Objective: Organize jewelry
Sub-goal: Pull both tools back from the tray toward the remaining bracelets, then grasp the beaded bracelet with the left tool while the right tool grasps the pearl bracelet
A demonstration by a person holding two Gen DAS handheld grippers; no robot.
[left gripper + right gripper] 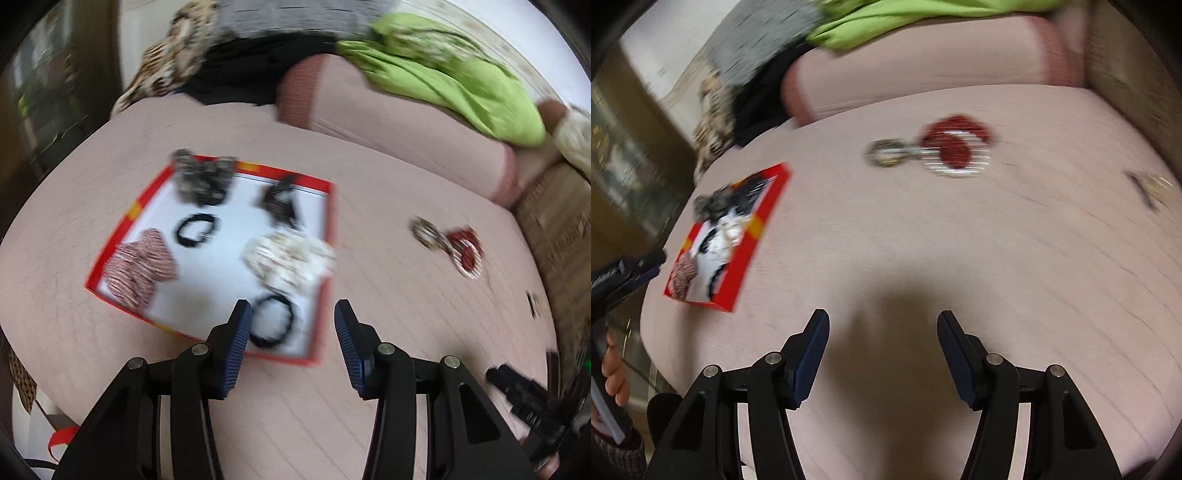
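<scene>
Fabric scrunchies (142,266) and black hair ties (271,321) are being kept in a red-rimmed box (330,221) on a pink bed (406,295); both the left gripper (288,343) and the right gripper (882,350) are being held with fingers apart, empty.

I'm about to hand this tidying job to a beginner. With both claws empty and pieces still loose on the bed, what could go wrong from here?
1. The red and silver striped hair ties touch the small leopard-print hair tie; one grab could take both.
2. The small dark and gold piece near the bed's edge could get knocked off.
3. The red-rimmed cardboard box is crowded; the cream floral scrunchie already overhangs its rim.
</scene>
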